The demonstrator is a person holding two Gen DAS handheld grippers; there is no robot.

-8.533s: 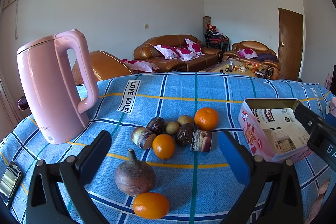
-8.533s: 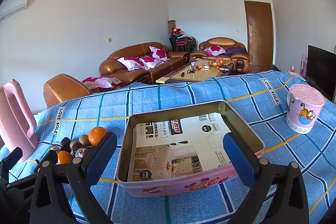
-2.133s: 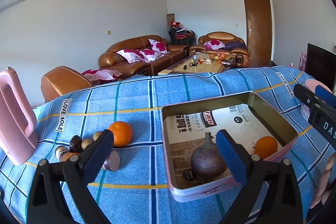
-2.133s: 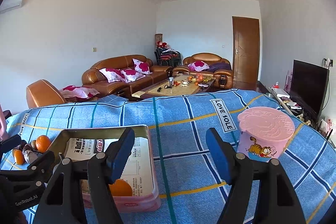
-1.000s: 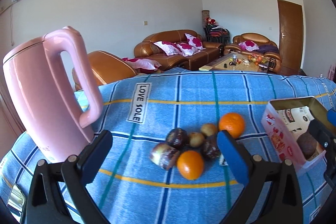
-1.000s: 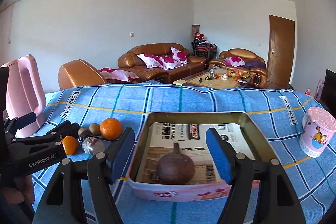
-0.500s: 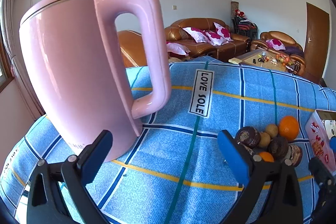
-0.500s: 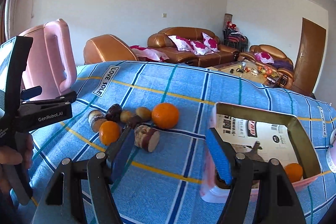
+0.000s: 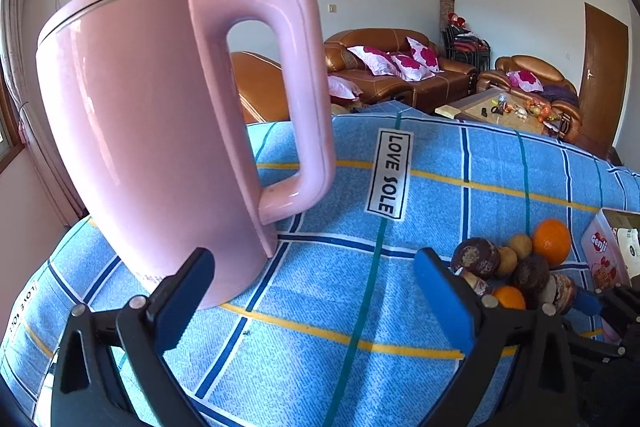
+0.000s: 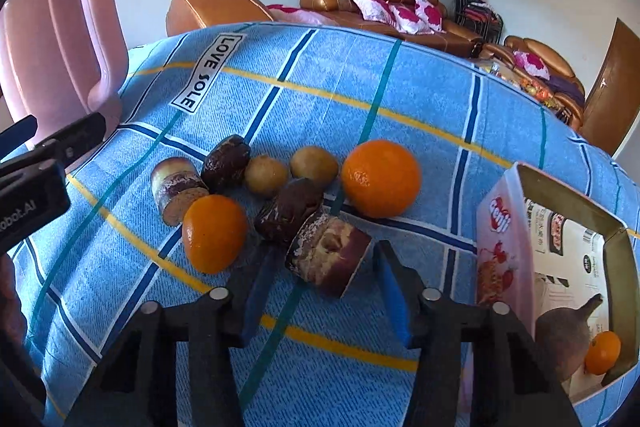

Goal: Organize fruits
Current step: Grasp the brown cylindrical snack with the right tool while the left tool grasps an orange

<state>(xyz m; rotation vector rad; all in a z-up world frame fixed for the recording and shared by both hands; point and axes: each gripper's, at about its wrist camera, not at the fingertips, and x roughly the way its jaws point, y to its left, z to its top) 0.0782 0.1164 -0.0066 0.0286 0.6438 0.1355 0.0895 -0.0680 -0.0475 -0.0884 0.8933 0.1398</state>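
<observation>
Reaching for the next fruit on the bench.
Right claw (image 10: pixel 320 275) closing around cut purple fruit (image 10: pixel 326 253), pads not yet pressing; needs a firm pinch, then a carry to the tin (image 10: pixel 504 227). Left claw (image 9: pixel 316 291) spread, empty.

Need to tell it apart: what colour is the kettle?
Pink all over, kettle; clearest in the left wrist view.

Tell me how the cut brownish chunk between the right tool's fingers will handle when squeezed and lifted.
The cut chunk looks stubby with a flat cut face, so it probably won't roll far. Its flaky skin may crumble or slip. The right tool, just closing, straddles it.
</observation>
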